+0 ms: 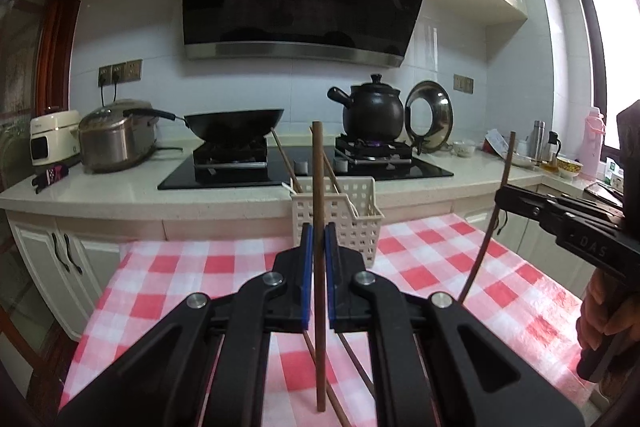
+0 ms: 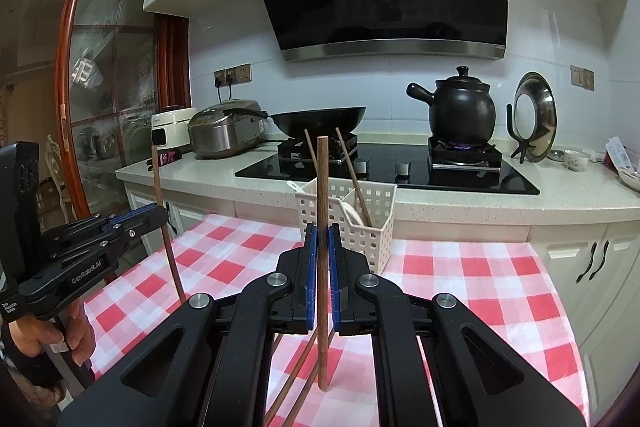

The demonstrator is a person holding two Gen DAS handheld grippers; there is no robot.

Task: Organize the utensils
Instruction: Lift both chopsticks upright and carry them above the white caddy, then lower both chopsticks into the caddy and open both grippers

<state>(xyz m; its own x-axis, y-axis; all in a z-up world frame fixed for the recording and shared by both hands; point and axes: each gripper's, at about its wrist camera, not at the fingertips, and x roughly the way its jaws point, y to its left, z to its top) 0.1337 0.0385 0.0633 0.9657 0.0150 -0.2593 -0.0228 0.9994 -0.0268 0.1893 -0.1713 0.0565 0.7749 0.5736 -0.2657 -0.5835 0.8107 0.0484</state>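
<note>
Your left gripper (image 1: 317, 247) clamps one brown chopstick (image 1: 319, 267) upright between its blue pads (image 1: 307, 275), and your right gripper (image 2: 322, 251) does the same with a second chopstick (image 2: 322, 259) — both sticks stand close to vertical, their lower tips reaching down to the red-and-white checked cloth (image 1: 420, 267). Whether those tips rest on the cloth or hang just above it, the views do not settle. Each grip falls near the middle of a thin, smooth stick, so a stick may pivot or slide between the pads if you swing a hand quickly or knock a tip against something. Just ahead stands the white perforated basket (image 1: 356, 215), already holding two chopsticks (image 2: 352, 171) that lean outward from its compartments, with something pale beside them that is hard to identify. Those leaning sticks are the likely obstacle: bring a new one down at a slant and it may strike them, or catch the basket's rim and tip the light basket over. More loose chopsticks (image 2: 296, 379) lie on the cloth beneath the grippers — a dragged tip could scatter them toward the table edge. Behind the basket, a flame burns under the black clay pot (image 2: 462, 107) on the hob (image 2: 384, 171), so keep your reach short of the counter.
</note>
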